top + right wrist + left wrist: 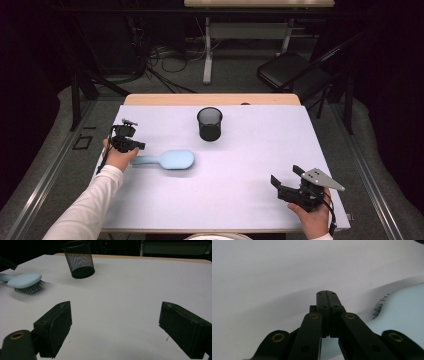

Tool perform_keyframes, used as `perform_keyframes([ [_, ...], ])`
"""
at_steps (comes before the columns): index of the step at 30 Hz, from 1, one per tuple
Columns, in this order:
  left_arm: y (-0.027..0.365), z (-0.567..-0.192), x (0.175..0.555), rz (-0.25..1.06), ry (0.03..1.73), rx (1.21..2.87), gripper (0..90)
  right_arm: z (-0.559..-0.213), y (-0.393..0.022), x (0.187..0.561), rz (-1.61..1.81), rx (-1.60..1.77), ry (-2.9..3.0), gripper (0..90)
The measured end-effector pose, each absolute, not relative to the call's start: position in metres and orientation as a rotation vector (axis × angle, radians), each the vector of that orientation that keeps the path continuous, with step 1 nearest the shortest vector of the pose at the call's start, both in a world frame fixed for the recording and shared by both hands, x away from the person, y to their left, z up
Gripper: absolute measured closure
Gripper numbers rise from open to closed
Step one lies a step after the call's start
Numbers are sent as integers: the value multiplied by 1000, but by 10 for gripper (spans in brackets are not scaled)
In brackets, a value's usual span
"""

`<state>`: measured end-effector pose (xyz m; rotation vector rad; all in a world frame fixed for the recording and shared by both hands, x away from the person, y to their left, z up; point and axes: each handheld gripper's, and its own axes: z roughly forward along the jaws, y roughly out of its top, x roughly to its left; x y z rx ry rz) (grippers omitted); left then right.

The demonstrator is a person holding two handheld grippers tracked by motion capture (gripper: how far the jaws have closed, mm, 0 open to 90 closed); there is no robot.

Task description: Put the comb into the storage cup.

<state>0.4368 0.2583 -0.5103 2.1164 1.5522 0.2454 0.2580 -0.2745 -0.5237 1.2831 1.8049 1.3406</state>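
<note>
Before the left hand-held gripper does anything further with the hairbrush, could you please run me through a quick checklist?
1. Hairbrush bristles down on the table: ok.
2. Left hand-held gripper at the handle end: ok.
3. Left jaws gripping the handle: cannot tell; they look closed together, handle beneath them.
4. Mesh cup upright, apart from the brush: ok.
5. Right hand-held gripper open, empty, well away: ok.

Pale blue hairbrush [170,159], bristles down, handle in left claw [141,146]
</note>
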Motion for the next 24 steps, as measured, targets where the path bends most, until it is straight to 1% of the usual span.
perform_keyframes([
  [13,254,-526,437,217,1558,2132,900,-525,-275,259,1340,1281,1807,121],
  [24,257,-527,435,197,1556,2156,900,-524,-275,258,1342,1279,1809,127],
])
